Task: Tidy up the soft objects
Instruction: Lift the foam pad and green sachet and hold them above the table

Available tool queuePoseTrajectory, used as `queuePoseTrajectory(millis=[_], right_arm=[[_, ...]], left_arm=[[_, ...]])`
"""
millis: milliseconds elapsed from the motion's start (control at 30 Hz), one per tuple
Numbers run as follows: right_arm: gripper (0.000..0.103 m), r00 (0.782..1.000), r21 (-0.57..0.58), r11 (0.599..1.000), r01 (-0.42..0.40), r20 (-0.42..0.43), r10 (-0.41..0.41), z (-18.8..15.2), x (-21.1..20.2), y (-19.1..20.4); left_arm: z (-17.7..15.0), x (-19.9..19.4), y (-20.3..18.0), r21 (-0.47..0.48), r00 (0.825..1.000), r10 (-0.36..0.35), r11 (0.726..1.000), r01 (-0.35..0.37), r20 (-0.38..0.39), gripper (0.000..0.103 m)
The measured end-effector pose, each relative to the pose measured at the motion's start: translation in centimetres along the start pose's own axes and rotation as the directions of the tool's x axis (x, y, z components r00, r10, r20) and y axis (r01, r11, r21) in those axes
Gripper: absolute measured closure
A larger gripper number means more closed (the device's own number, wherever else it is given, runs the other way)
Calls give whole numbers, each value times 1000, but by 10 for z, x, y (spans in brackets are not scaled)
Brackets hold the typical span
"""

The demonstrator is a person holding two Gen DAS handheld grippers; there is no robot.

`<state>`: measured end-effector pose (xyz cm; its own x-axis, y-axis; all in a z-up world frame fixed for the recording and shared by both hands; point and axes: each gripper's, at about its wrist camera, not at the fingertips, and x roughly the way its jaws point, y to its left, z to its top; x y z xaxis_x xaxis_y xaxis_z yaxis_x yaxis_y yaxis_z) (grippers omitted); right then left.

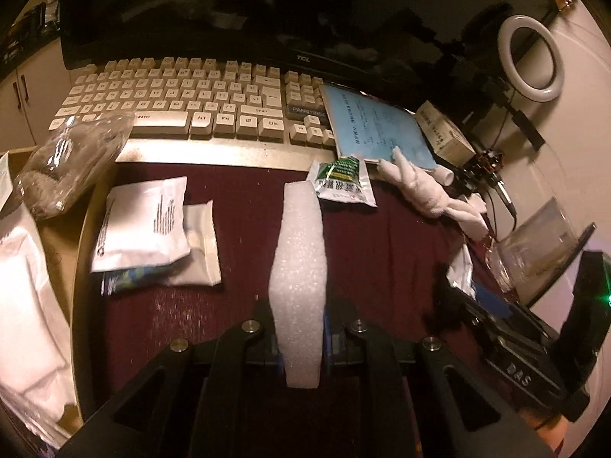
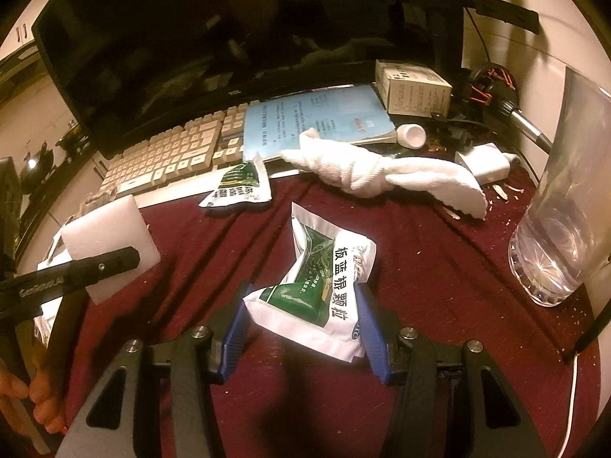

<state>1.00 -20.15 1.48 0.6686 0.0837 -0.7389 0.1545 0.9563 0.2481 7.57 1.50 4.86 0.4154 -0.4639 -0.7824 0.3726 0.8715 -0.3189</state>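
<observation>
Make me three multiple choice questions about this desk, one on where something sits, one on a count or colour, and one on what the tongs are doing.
1. Where does the knotted white towel lie?
A. on the keyboard
B. on the dark red cloth, in front of the blue booklet
C. inside the glass

2. How many green-and-white sachets show in the right wrist view?
A. one
B. two
C. four

3. What do the left tongs hold?
A. a white foam block
B. a glass
C. nothing

Answers:
1 B: the towel rests on the cloth, one end over the booklet.
2 B: one sachet between the right tongs, another by the keyboard.
3 A: the foam block is pinched between them.
</observation>
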Motion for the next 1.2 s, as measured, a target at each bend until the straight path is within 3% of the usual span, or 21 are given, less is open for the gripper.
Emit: queuePoseTrajectory(millis=[500,1200], right_arm=[[46,999,-39,998,-45,-3,45,-4,-3,24],[46,998,-56,997,-62,-5,62,-6,-5,34]], left_arm=[[-34,-32,15,-1,999,25,1000,-25,48,90],[-41,-45,3,52,999,15,998,-18,51,90]])
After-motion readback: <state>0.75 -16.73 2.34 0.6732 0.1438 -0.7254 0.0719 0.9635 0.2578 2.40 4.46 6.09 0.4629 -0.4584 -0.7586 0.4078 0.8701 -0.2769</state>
